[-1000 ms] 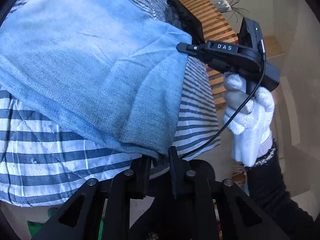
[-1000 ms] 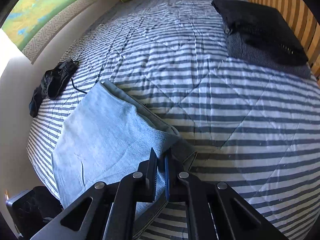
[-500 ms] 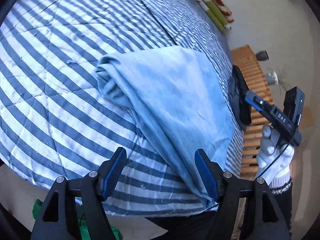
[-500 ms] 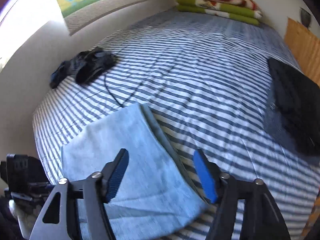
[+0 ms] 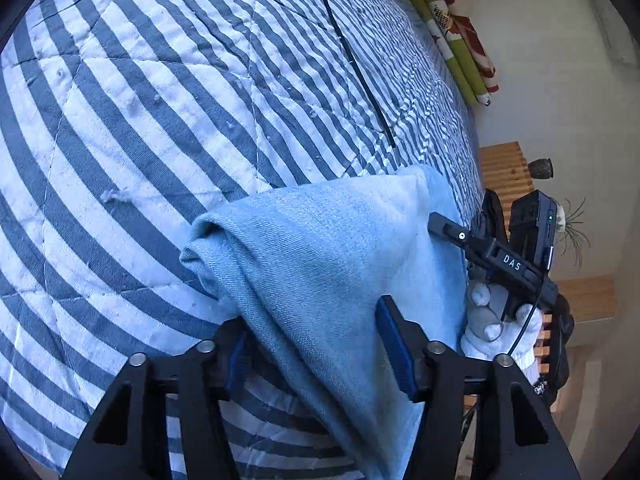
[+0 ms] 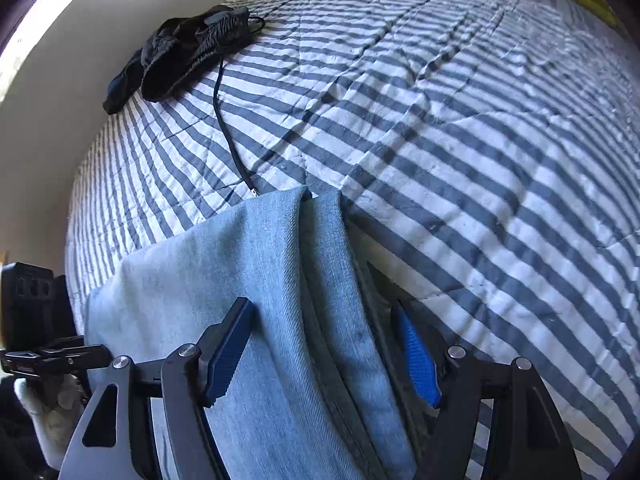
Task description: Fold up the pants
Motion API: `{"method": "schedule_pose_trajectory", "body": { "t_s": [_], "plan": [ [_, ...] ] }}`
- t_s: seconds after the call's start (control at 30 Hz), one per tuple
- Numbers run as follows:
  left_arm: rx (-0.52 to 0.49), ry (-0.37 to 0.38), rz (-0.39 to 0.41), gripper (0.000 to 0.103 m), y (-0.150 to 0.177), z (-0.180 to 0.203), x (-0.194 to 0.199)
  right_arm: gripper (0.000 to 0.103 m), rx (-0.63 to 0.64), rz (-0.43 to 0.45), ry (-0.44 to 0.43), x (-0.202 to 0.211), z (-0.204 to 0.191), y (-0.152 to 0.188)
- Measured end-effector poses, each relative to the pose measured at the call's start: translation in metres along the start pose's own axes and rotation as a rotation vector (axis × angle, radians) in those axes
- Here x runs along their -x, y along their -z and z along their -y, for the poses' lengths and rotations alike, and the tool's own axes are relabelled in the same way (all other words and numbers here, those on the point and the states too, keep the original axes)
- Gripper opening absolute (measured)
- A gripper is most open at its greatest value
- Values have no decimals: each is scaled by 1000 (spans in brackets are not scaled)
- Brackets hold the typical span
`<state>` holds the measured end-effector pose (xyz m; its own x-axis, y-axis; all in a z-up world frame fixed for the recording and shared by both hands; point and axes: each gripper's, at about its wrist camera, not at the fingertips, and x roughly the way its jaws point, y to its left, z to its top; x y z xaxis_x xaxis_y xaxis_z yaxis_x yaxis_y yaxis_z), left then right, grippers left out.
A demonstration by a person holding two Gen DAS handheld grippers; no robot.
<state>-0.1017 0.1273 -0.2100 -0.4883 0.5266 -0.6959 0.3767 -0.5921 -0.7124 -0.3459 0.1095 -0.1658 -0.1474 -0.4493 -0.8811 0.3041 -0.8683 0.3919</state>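
Left wrist view: The pants, light blue denim, lie folded into a narrow bundle in the lower centre of the frame, on the striped quilt. The left gripper straddles the near end of the bundle. Its jaws have just been closing from a wider setting, with the denim between them. The right blue pad lies against the cloth; the left pad is mostly hidden behind the fold, so a firm grip cannot be confirmed. At right of frame, a gloved hand holds the other tool, whose black body carries the lettering "DAS" in white. A black cable runs across the quilt in the upper centre. Rolled green and red textiles lie at upper right; their print is not legible.

Right wrist view: The right gripper stands wide open over the same bundle. Both blue pads are clear of the denim, and nothing is held. Two stacked folded edges are visible in the centre of the frame. A dark garment lies at upper left.

Task status: Judged from the layers, several folds are complete. A further fold or final tidying appears to remain.
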Motion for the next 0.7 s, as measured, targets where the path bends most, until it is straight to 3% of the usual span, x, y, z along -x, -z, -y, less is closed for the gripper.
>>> {"method": "schedule_pose_trajectory", "body": {
  "t_s": [0.03,0.07,0.1,0.27,0.43,0.53,0.7],
  "plan": [
    [-18,11,-7,42,-7,-5,0,68,-18,31,-23,2,2,0],
    [-29,17,-11,37,-14,-11,2,60,-24,38,-36,1,3,0],
    [-35,23,-10,33,-14,-10,2,46,-26,39,-39,1,3,0],
    [-113,34,-17,28,-50,7,-5,20,-76,136,17,23,1,4],
    [-238,31,-13,26,-111,45,-11,16,-198,254,90,50,18,11],
    [-295,41,-38,26,-162,84,-40,15,-325,310,126,65,44,17],
    [-432,13,-101,27,-220,144,-106,15,-499,397,194,88,84,29]
  ]
}}
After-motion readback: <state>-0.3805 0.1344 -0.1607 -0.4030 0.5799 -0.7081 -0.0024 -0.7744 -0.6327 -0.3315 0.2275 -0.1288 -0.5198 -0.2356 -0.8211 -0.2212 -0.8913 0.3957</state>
